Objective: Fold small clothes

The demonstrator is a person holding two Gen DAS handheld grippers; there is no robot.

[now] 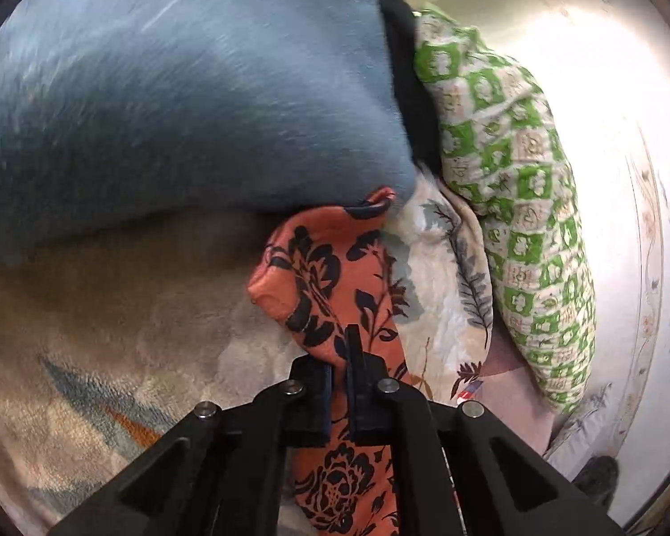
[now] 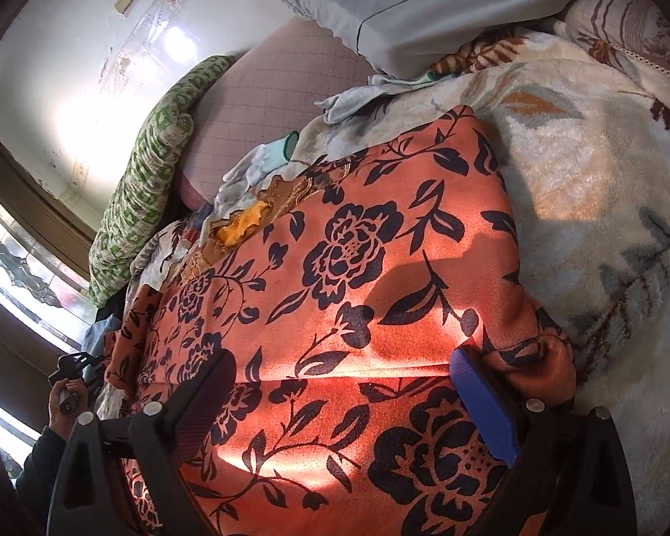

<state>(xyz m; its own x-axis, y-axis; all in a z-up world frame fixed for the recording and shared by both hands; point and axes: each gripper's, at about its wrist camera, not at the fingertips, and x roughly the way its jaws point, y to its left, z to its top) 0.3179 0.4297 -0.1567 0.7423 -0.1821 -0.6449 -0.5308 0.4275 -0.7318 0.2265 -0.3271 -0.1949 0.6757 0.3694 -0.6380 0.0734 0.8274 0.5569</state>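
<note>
An orange cloth with black flowers [image 2: 379, 232] lies spread on a fluffy leaf-print blanket [image 2: 603, 169]. In the left wrist view a narrow fold of that orange cloth [image 1: 317, 277] runs up between the two black fingers of my left gripper [image 1: 341, 350], which is shut on it. The left gripper [image 2: 73, 364] also shows small at the far left of the right wrist view, held by a hand. My right gripper [image 2: 344, 384] stands wide open just over the cloth, its blue pad [image 2: 482, 402] near the cloth's bunched right edge.
A blurred blue-grey fabric [image 1: 178, 102] fills the upper left of the left wrist view. A green-and-white patterned pillow [image 1: 513, 187] leans by the wall. White gloves [image 2: 254, 165], folded grey bedding [image 2: 406, 4] and a window [image 2: 27, 277] lie beyond the cloth.
</note>
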